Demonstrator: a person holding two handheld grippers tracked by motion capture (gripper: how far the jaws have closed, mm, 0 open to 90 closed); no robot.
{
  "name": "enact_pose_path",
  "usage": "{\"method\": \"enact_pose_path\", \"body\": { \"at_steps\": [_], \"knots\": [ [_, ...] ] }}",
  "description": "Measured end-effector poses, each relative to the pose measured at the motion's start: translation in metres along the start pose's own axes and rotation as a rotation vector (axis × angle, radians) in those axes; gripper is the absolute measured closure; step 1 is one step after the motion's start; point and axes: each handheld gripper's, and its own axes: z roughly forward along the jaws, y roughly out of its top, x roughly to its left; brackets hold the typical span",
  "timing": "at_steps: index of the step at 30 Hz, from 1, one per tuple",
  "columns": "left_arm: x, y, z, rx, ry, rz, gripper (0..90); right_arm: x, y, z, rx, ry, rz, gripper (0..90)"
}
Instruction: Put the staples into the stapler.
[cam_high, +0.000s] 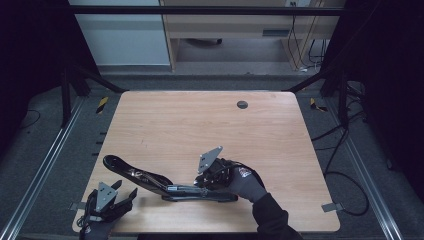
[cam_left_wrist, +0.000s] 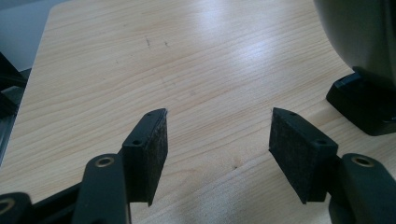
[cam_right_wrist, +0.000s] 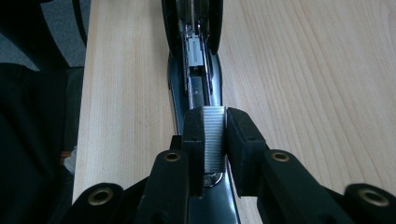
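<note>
— So where's the stapler (cam_high: 150, 181), and which way does it run?

— Near the table's (cam_high: 200, 125) front edge. It is swung open: the black base lies flat, long axis roughly left to right, and the top arm tilts up and away toward the left, ending in a rounded black handle. In the right gripper view the open channel runs straight away from the camera.

— And the right gripper (cam_high: 202, 182)?

— Its jaws are clamped on a strip of staples (cam_right_wrist: 215, 140) (a ribbed, silvery block) held directly over the near end of the stapler's channel (cam_right_wrist: 196, 70), lined up with it. A gloved right hand (cam_high: 245, 181) holds the gripper from the right.

— The left gripper (cam_high: 119, 194)?

— Jaws spread wide with nothing between the pads (cam_left_wrist: 154, 149); it sits at the front left corner, just beside the raised arm, whose dark bulk shows at the right edge of the left gripper view.

— Anything farther off?

— A round cable grommet (cam_high: 242, 104) near the far edge, well apart from the work; beyond it, cables (cam_high: 345, 135) on the floor and a wooden desk (cam_high: 240, 25).
</note>
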Motion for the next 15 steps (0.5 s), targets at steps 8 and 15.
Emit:
{"method": "enact_pose_path", "body": {
  "at_steps": [8, 15],
  "knots": [
    [0.0, 0.0, 0.0, 0.001, -0.002, 0.002, 36.8, 0.0003, -0.0001, 0.0053, 0.009, 0.007, -0.002, 78.0],
    [0.0, 0.0, -0.0002, 0.001, -0.001, 0.002, 36.8, 0.0, -0.0022, 0.0099, 0.015, 0.014, 0.001, 78.0]
  ]
}}
